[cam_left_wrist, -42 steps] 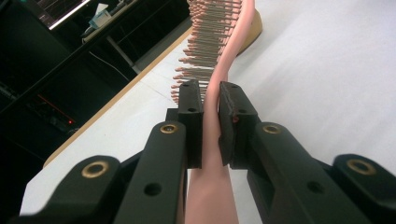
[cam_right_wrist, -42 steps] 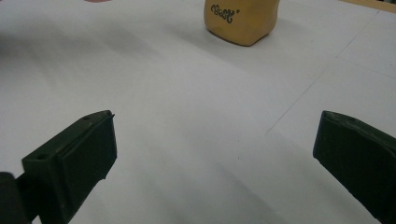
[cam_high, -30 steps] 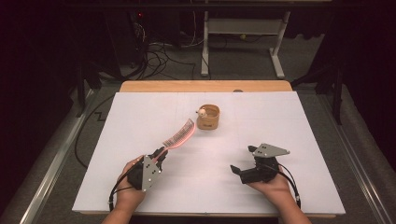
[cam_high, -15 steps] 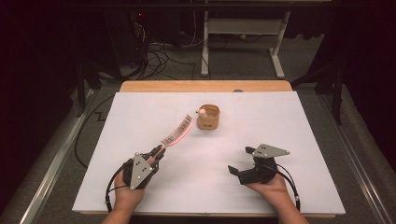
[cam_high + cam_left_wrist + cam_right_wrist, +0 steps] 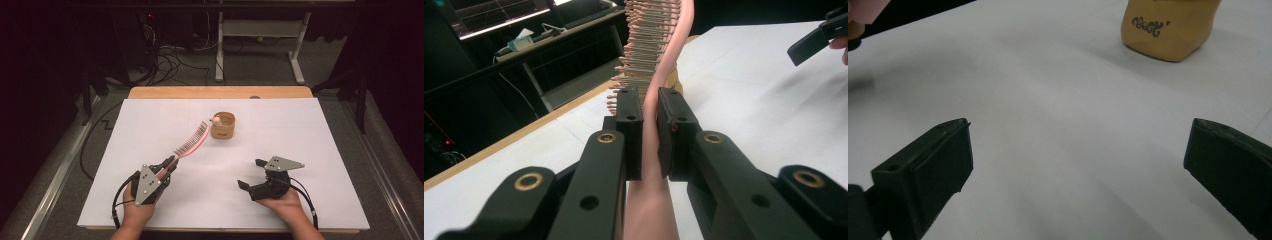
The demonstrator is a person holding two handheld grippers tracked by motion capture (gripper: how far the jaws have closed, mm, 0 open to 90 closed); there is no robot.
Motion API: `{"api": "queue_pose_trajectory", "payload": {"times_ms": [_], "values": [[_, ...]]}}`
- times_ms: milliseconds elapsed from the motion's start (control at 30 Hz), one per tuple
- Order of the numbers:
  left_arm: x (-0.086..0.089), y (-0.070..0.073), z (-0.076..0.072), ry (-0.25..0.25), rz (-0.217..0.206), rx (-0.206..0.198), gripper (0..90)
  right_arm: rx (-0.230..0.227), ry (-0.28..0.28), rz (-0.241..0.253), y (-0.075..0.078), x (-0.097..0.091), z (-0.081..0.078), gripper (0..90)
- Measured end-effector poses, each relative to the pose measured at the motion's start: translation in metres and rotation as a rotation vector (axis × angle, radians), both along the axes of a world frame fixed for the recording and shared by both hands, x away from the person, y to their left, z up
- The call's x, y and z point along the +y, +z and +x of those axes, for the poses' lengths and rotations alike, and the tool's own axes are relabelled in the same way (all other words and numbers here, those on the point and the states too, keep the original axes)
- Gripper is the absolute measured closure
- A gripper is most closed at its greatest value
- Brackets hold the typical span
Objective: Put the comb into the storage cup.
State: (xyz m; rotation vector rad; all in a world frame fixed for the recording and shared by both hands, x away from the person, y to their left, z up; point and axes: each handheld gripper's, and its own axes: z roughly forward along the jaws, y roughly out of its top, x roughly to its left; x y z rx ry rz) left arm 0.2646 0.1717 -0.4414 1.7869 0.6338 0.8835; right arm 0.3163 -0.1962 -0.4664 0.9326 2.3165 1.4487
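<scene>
The pink comb is clamped by the left gripper, just short of the wooden cup; insertion remains. The right gripper is held open, empty.

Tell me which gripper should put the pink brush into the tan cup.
Left. The left gripper is shut on the pink brush, whose bristle end reaches toward the tan cup. The right gripper is open, empty.
</scene>
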Motion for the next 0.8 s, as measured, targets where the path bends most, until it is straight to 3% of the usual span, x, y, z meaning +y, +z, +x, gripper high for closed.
{"api": "queue_pose_trajectory", "payload": {"times_ms": [367, 533, 800], "values": [[-0.006, 0.002, -0.005, -0.023, 0.003, -0.012, 81.9, 0.000, 0.039, 0.081, 0.009, 0.023, 0.003, 0.2], [-0.007, 0.003, -0.006, -0.030, 0.003, -0.015, 82.0, 0.015, 0.052, 0.165, 0.016, 0.033, 0.009, 0.2], [-0.010, 0.004, -0.008, -0.039, 0.008, -0.022, 82.1, 0.040, 0.084, 0.229, 0.020, 0.050, 0.013, 0.2]]}}
